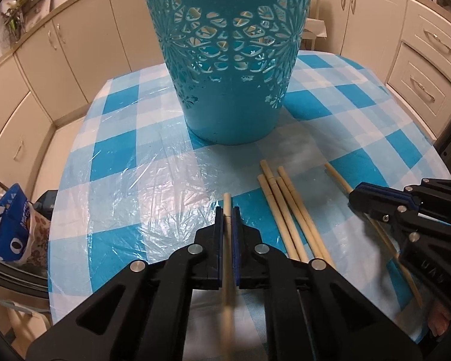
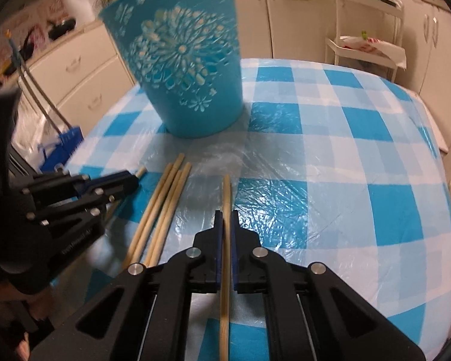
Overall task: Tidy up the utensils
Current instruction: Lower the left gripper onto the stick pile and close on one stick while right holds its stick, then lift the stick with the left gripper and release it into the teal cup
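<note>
A tall teal cut-out basket [image 1: 228,60] stands on the checked table; it also shows in the right wrist view [image 2: 183,60]. My left gripper [image 1: 228,210] is shut on one wooden chopstick [image 1: 227,201] lying along its fingers. My right gripper [image 2: 226,214] is shut on another chopstick [image 2: 226,192], and shows at the right of the left wrist view [image 1: 357,195]. Several loose chopsticks [image 1: 288,210] lie between the two grippers, also seen in the right wrist view [image 2: 162,210]. My left gripper shows at the left of the right wrist view [image 2: 132,180].
The round table [image 1: 135,150] has a blue and white checked cloth under clear plastic. Cream kitchen cabinets [image 1: 60,54] ring the table. A blue bag [image 1: 12,225] sits on the floor at left. A white rack [image 2: 366,45] stands beyond the table.
</note>
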`<state>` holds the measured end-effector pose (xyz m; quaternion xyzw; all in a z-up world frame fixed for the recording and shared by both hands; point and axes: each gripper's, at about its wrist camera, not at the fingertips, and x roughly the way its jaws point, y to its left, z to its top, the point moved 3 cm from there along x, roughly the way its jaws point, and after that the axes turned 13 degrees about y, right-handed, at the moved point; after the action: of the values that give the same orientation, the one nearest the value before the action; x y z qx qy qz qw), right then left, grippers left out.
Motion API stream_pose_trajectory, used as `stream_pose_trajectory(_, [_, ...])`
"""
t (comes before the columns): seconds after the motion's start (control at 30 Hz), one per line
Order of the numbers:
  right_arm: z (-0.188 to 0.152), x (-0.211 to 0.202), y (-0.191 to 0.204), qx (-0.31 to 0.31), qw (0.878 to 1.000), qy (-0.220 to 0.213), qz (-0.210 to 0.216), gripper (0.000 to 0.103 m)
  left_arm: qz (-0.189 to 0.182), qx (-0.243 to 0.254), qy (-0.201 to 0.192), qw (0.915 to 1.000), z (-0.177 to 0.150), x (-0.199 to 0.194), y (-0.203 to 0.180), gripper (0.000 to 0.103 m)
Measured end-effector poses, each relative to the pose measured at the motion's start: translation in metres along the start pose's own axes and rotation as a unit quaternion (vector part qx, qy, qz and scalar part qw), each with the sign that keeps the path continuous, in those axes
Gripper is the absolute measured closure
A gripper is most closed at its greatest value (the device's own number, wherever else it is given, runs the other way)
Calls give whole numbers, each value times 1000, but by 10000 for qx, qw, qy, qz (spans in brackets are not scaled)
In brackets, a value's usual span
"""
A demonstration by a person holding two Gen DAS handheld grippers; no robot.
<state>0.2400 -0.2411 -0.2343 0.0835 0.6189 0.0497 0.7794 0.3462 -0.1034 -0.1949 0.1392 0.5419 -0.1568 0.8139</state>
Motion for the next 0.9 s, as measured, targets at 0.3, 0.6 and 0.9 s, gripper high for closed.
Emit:
stream_pose_trajectory(0.3, [1,-3,-20,557,9967,-223,539,97,-9,-55,-245,9997,-3,-20,1,98])
stream_pose_trajectory(0.6, [-2,-7,-28,743,9936,-341,777,97,-215,-291,-757,9965,1,-63,14,98])
stream_pose_trajectory(0.9, [-5,-17,-36,919,9888,-641,986,97,-576,-660,-1857,9787,22,-145,44,98])
